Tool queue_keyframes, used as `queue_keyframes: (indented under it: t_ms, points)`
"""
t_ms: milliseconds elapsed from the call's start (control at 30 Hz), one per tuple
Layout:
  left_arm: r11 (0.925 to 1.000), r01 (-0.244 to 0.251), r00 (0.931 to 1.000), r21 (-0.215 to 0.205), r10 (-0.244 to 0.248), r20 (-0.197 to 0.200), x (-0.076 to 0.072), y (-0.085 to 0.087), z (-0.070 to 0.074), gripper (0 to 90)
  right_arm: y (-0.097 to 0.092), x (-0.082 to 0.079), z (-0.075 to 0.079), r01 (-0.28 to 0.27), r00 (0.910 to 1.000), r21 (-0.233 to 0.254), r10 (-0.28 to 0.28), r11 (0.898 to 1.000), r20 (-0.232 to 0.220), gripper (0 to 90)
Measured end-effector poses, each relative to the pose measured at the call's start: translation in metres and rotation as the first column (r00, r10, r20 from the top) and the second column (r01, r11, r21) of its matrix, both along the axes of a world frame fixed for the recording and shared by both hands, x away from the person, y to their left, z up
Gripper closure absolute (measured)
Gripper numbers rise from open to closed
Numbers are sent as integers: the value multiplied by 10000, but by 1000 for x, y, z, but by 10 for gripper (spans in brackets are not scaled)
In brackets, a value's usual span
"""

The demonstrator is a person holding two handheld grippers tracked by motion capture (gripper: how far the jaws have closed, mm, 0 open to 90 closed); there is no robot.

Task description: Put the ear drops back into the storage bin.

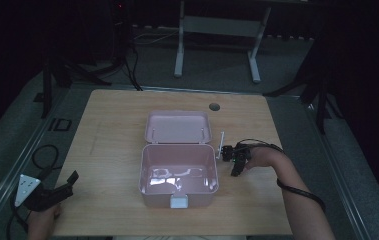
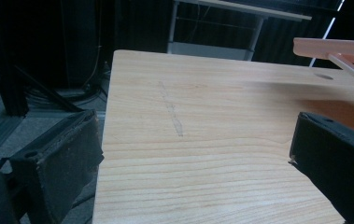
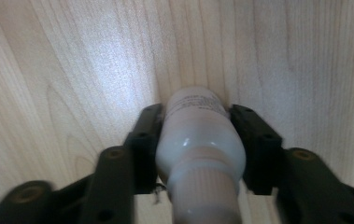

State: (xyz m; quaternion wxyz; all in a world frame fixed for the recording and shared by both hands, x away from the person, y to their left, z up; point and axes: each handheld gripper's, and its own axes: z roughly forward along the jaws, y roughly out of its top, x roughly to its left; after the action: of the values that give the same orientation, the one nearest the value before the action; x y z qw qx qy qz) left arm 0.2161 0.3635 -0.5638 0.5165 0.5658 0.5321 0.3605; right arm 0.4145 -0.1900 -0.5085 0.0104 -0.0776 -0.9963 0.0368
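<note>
Right gripper view: a small white bottle (image 3: 198, 140) is clamped between the fingers (image 3: 143, 144) of the right gripper (image 3: 198, 116), lying flat on the pale wooden worktop (image 3: 72, 70). From the high view, this bottle is placed near the worktop's right edge, just beside the open pink box (image 1: 179, 172) at mid-worktop. The bottle should probably be raised straight and level, then carried over the box wall without the rim being clipped. The left gripper (image 1: 52, 192) is held at the near left corner, fingers spread wide with nothing between them. Dark surroundings and a white metal frame (image 1: 217, 30) are seen beyond the far edge.
</note>
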Motion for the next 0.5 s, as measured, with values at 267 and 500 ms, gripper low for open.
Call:
queue_keyframes:
  t_ms: [267, 500]
  points:
    - [10000, 0, 10000, -2, 0, -3, 0, 0, 0, 26, -1, -3, 4, -441, 9990, -199, 439, 9988, -90, 598]
    - [10000, -1, 10000, 17, 1, -14, 0, 0, 0, 26, -6, -12, 20, -590, 9982, -34, 590, 9982, -143, 598]
